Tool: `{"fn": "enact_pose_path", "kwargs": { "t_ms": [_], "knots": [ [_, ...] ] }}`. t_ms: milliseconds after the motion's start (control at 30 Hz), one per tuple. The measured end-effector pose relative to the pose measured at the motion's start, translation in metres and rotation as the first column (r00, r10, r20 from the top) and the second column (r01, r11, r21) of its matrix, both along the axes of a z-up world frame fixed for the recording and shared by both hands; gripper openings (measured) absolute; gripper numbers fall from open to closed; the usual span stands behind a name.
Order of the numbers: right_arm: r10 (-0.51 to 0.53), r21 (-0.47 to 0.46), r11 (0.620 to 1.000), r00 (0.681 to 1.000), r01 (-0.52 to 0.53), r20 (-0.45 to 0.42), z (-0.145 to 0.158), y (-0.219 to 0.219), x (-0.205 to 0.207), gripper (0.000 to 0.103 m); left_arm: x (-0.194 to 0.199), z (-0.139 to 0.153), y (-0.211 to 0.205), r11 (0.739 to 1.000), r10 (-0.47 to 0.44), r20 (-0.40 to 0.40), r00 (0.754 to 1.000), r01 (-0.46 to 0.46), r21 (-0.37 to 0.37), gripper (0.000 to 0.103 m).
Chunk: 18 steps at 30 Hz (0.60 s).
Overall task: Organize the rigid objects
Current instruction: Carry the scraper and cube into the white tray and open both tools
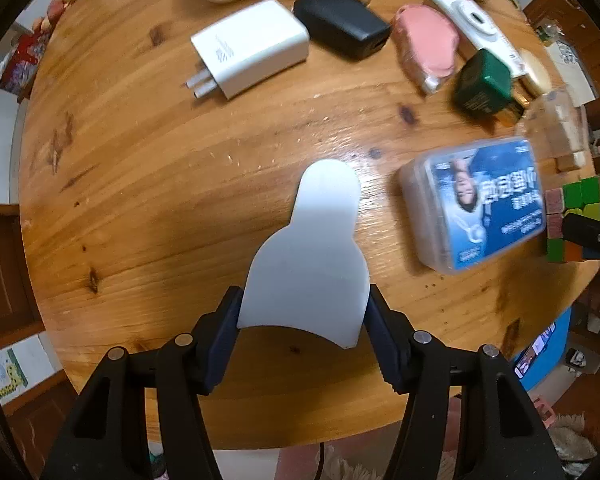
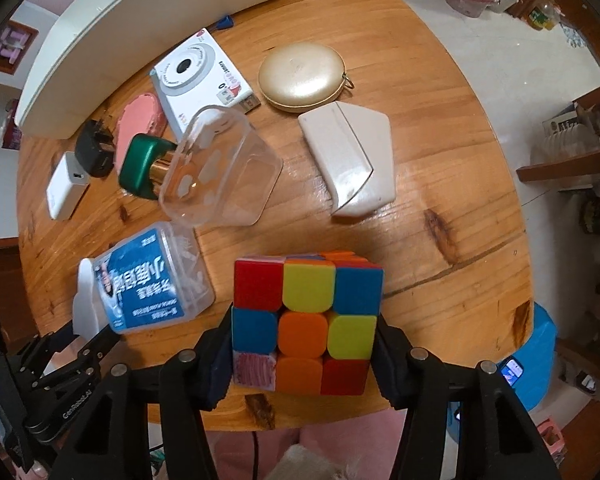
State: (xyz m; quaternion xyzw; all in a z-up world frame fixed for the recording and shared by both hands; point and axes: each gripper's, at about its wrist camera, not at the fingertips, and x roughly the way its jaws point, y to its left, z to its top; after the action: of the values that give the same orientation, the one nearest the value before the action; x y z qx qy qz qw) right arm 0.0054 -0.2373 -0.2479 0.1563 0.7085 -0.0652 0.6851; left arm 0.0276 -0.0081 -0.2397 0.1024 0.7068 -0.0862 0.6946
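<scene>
My left tool (image 1: 304, 316) is clamped on the wide end of a flat white bottle-shaped plastic piece (image 1: 314, 248), whose narrow neck points away from me over the round wooden worktop (image 1: 140, 184). My right tool (image 2: 302, 354) squeezes a multicoloured puzzle cube (image 2: 306, 320) by its two sides. A clear plastic box with a blue label (image 2: 150, 284) lies just left of the cube.

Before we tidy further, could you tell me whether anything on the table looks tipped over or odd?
Yes: the clear plastic container lies tipped on its side, its open mouth facing the camera, empty, beside the green charger. The blue-labelled box also lies on its side nearby.
</scene>
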Motion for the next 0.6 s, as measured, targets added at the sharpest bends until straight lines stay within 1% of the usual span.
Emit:
{"fn": "enact_pose_path", "kwargs": {
  "t_ms": [100, 233, 400, 467, 567, 600],
  "knots": [
    [0.003, 0.003, 1.0, 1.0, -0.003, 0.018, 0.008, 0.002, -0.003, 0.058, -0.001, 0.015, -0.002, 1.0, -0.014, 0.027, 1.0, 0.014, -0.007, 0.063],
    [0.002, 0.027, 1.0, 0.998, -0.003, 0.063, 0.03, 0.005, -0.003, 0.058, 0.006, 0.048, 0.001, 0.999, -0.026, 0.08, 0.996, 0.028, -0.022, 0.063],
    [0.012, 0.033, 0.999, 0.988, -0.018, 0.156, 0.073, 0.016, -0.001, 0.058, 0.02, 0.108, 0.013, 0.997, -0.032, 0.176, 0.984, 0.044, -0.064, 0.063],
    [0.026, 0.026, 0.999, 0.979, -0.032, 0.202, 0.095, 0.021, 0.004, 0.058, 0.027, 0.136, 0.016, 0.995, -0.037, 0.229, 0.973, 0.057, -0.082, 0.063],
    [0.054, -0.001, 0.998, 0.96, -0.055, 0.273, 0.131, 0.028, 0.014, 0.058, 0.033, 0.18, 0.017, 0.989, -0.043, 0.331, 0.943, 0.087, -0.118, 0.063],
    [0.065, -0.015, 0.998, 0.952, -0.064, 0.3, 0.144, 0.033, 0.019, 0.058, 0.032, 0.189, 0.017, 0.987, -0.044, 0.356, 0.934, 0.095, -0.127, 0.063]
  ]
}}
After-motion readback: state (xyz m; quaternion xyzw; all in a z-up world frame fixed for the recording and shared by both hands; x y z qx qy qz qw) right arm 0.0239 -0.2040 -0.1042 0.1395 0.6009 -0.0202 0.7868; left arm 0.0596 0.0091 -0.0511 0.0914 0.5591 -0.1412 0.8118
